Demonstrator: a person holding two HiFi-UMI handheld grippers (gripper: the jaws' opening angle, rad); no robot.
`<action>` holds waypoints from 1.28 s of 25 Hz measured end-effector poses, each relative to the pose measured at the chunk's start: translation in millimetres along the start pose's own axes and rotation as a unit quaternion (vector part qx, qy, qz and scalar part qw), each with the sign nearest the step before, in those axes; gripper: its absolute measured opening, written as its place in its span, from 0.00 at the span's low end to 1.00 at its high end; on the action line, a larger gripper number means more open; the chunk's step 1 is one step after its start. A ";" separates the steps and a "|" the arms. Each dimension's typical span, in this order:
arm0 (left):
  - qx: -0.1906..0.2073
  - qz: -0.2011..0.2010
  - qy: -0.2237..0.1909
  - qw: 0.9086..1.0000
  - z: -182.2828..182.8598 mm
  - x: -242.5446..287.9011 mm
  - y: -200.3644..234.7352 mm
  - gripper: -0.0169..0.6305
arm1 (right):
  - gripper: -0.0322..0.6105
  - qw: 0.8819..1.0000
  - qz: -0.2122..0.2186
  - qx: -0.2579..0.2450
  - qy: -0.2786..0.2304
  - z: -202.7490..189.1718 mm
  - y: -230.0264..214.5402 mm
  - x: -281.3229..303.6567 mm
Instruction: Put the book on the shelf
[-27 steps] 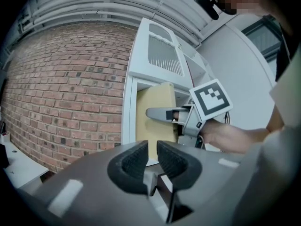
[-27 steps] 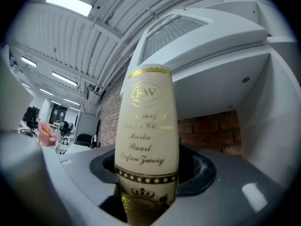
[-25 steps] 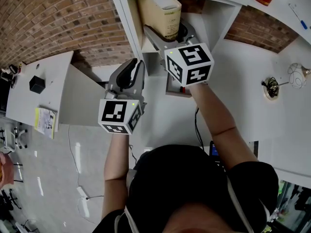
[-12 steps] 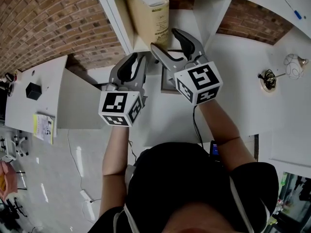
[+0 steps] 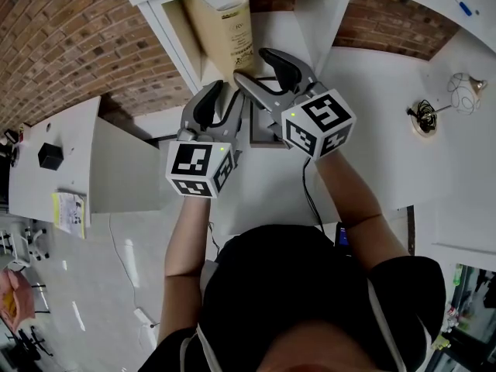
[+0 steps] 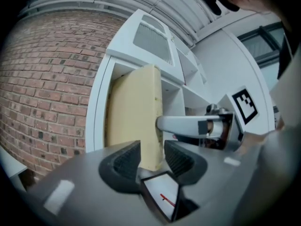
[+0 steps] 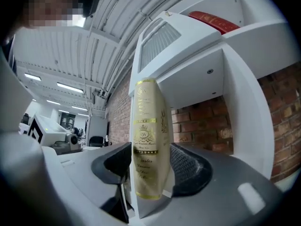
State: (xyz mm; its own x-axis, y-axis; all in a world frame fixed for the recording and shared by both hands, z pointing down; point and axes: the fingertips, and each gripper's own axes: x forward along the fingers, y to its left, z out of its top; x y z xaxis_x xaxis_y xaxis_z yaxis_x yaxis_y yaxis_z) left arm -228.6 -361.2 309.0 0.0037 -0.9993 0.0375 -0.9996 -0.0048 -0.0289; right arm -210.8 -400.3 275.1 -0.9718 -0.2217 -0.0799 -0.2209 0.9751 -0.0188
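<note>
The cream book (image 5: 225, 29) stands upright in the white shelf's (image 5: 167, 29) open compartment, against its left wall. My right gripper (image 5: 254, 64) is just outside the compartment. Its jaws have just been closing a little but stay open. In the right gripper view the gold-printed spine (image 7: 150, 140) shows in the gap between the pads, and I see no pad pressing on it. My left gripper (image 5: 225, 93) sits lower and to the left. Its jaws have just been opening and nothing is between them. The book's page edge (image 6: 136, 112) lies beyond the left gripper (image 6: 151, 160).
A brick wall (image 5: 77, 45) runs behind the shelf. A red object (image 7: 214, 20) lies on top of the shelf. At left, a white desk carries a black box (image 5: 50, 155) and a leaflet (image 5: 68, 211). At right, a white surface holds a round ornament (image 5: 461, 91) and a coiled cable (image 5: 422, 118).
The right gripper has come back out of the compartment, and the book stays standing there. The left gripper's jaws, shut before, now stand apart. Both grippers have shifted slightly.
</note>
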 end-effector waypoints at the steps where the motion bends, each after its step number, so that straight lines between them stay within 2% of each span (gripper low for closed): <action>1: -0.001 -0.001 0.003 1.000 -2.2 0.7 -0.6 0.26 | 0.43 1.000 0.005 0.003 -0.003 0.5 0.1 1.3; 4: -0.001 -0.001 0.009 1.000 -6.8 0.9 -0.6 0.26 | 0.33 1.000 0.011 0.007 -0.011 0.6 1.5 2.7; 32: 0.009 0.045 0.016 0.999 -9.4 -4.3 33.1 0.26 | 0.21 0.999 0.041 -0.013 -0.002 -2.5 28.3 31.2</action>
State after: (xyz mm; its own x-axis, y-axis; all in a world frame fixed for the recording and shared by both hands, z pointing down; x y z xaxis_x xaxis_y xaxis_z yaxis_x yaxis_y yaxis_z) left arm -261.9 -356.8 317.3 -0.0876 -0.9940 0.0657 -0.9951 0.0843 -0.0516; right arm -247.5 -379.6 274.6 -0.9864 -0.1416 -0.0832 -0.1433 0.9896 0.0145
